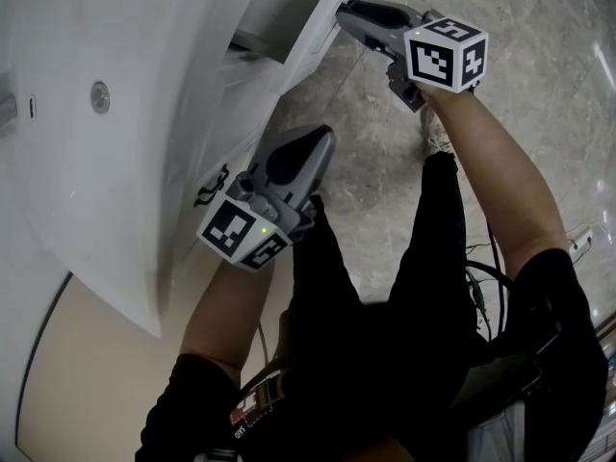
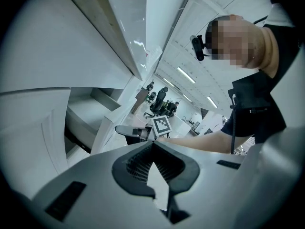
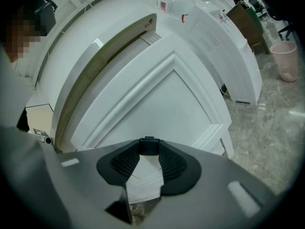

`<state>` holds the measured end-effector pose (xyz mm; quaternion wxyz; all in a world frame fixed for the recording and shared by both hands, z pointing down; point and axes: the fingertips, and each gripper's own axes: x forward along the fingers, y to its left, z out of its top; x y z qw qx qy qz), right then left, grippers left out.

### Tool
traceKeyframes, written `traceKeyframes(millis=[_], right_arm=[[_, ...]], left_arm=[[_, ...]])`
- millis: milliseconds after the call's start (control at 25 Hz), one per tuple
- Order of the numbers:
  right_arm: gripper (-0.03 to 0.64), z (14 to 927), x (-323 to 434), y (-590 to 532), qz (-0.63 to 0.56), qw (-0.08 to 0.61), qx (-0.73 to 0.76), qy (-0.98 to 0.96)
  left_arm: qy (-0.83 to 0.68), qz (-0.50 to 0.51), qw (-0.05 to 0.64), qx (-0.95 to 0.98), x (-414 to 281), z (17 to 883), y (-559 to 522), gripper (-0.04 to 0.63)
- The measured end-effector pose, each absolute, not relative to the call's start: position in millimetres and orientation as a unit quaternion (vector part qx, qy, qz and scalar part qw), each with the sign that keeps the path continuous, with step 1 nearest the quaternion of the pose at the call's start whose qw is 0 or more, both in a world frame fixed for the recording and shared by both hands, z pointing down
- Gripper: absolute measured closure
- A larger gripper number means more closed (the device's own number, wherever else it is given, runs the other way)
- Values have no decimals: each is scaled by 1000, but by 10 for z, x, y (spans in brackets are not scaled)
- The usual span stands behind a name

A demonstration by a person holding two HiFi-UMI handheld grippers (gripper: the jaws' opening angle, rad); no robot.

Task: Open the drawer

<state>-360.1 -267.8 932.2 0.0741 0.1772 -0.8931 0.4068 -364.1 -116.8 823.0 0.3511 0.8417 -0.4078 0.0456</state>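
Our right claw (image 3: 149, 152) was pinching a small dark piece at its tips, which we took for the drawer's handle (image 3: 149, 144). The jaws stood partway apart around it. Through the gap behind them we saw only the white panelled drawer front (image 3: 176, 104) and a strip of floor (image 3: 267, 142). Our left claw (image 2: 152, 146) was pressed together at the tips with nothing in it. It was held lower down beside the cabinet (image 1: 115, 181), near a second black handle (image 1: 212, 192) but apart from it.

The drawer (image 2: 88, 109) sat high on the cabinet and already stood partly out. We judged the pull to be under way but not finished. The next move called for drawing the right claw straight back along the drawer's run, level, with a firm pinch so that the small handle would not slip free. We saw no part in it for the left.

Only the left gripper view showed the opened box of the drawer from the side, with the right gripper's nose against its front. Only the right gripper view showed the pinch itself, and a pink bin (image 3: 287, 58) on the floor. The head view showed both arms and the gap behind the front, but not the right jaws' hold.
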Motion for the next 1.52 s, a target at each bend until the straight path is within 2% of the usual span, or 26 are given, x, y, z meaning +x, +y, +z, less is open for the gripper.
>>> traceKeyframes(millis=[960, 1520], right_arm=[[495, 9357, -2919, -2326, 414, 78, 182, -889], [494, 9348, -2697, -2218, 421, 71, 190, -884]], left_arm=[[-385, 47, 356, 850, -3337, 8106, -1047, 595], [-409, 55, 365, 834, -3601, 8139, -920, 595]])
